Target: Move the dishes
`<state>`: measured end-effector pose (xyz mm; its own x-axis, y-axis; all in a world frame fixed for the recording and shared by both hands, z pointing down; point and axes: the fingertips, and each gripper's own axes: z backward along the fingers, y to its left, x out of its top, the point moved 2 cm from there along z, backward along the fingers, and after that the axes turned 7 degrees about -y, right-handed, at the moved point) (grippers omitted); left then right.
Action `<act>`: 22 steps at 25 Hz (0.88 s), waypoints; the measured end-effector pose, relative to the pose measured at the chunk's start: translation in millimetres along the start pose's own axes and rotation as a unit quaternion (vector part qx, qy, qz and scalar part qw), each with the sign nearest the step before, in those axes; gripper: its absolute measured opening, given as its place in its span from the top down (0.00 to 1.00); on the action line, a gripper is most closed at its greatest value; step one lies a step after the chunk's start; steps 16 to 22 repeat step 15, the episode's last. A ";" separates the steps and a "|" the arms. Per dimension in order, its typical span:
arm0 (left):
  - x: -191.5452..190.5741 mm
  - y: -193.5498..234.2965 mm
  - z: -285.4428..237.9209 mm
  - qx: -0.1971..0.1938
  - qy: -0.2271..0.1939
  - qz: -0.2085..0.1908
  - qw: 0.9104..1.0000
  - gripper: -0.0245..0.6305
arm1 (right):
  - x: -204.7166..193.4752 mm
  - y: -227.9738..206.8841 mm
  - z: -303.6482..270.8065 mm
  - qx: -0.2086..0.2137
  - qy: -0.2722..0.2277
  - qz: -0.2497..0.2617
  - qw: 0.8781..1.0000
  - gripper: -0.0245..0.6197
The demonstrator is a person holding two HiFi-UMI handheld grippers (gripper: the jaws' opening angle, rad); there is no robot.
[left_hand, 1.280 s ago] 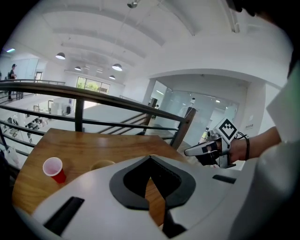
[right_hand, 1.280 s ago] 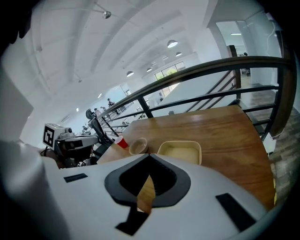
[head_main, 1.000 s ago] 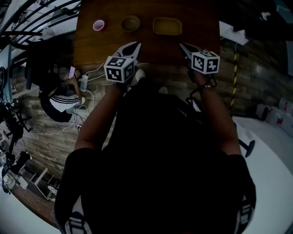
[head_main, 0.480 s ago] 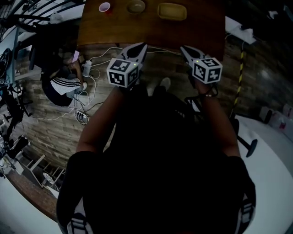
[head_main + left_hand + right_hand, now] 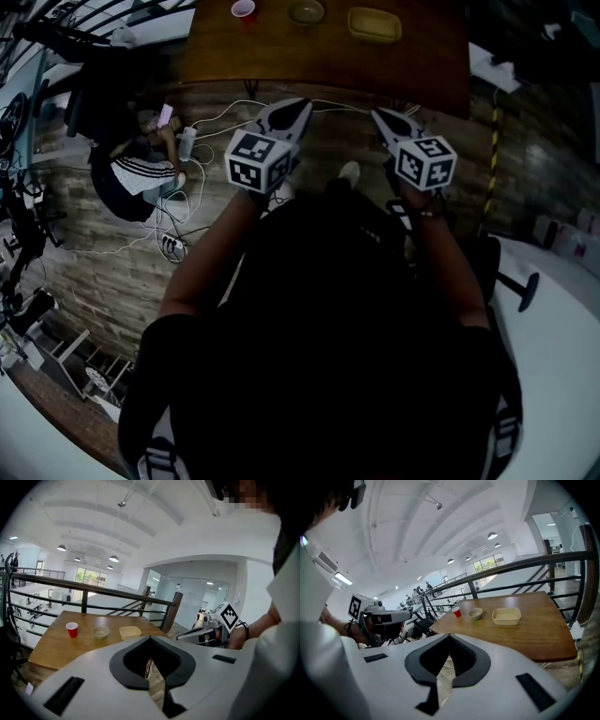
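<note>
Left gripper (image 5: 292, 111) and right gripper (image 5: 384, 117) have fingers (image 5: 93, 672) closed together, holding nothing; red cup (image 5: 243, 9), bowl (image 5: 306, 12) and yellow dish (image 5: 374, 24) stand on the surface (image 5: 281, 56) at frame top

You hold both arms forward. Your left gripper (image 5: 300, 103) and right gripper (image 5: 378, 113) point away from you, side by side, jaws together and empty.

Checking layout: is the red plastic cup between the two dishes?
No, the round beige bowl stands between red plastic cup and rectangular yellow tray.
</note>
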<state>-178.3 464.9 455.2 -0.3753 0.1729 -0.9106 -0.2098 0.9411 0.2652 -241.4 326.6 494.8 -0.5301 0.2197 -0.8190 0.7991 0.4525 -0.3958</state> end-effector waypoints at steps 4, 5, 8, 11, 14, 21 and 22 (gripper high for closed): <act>-8.1 10.7 46.0 -0.010 -0.002 -0.006 1.000 0.97 | -15.0 51.8 -5.6 0.001 -0.004 0.000 1.000 0.95; -11.6 13.2 55.7 -0.012 -0.001 -0.008 1.000 0.97 | -18.1 63.1 -6.4 0.001 -0.007 0.001 1.000 0.95; -19.5 18.9 82.4 -0.022 0.001 -0.012 1.000 0.97 | -26.1 96.2 -9.0 0.000 -0.014 0.004 1.000 0.95; -24.4 21.0 106.5 -0.032 0.000 -0.011 0.999 0.97 | -34.6 126.3 -8.9 0.000 -0.020 0.004 1.000 0.95; -30.0 21.5 127.8 -0.040 -0.001 -0.017 0.999 0.97 | -41.8 152.1 -6.2 0.000 -0.026 0.001 1.000 0.95; -31.4 21.3 134.7 -0.042 -0.001 -0.019 0.999 0.97 | -44.1 160.3 -5.3 0.000 -0.028 0.000 1.000 0.95; -31.4 21.3 134.7 -0.042 -0.001 -0.019 0.999 0.97 | -44.1 160.3 -5.3 0.000 -0.028 0.000 1.000 0.95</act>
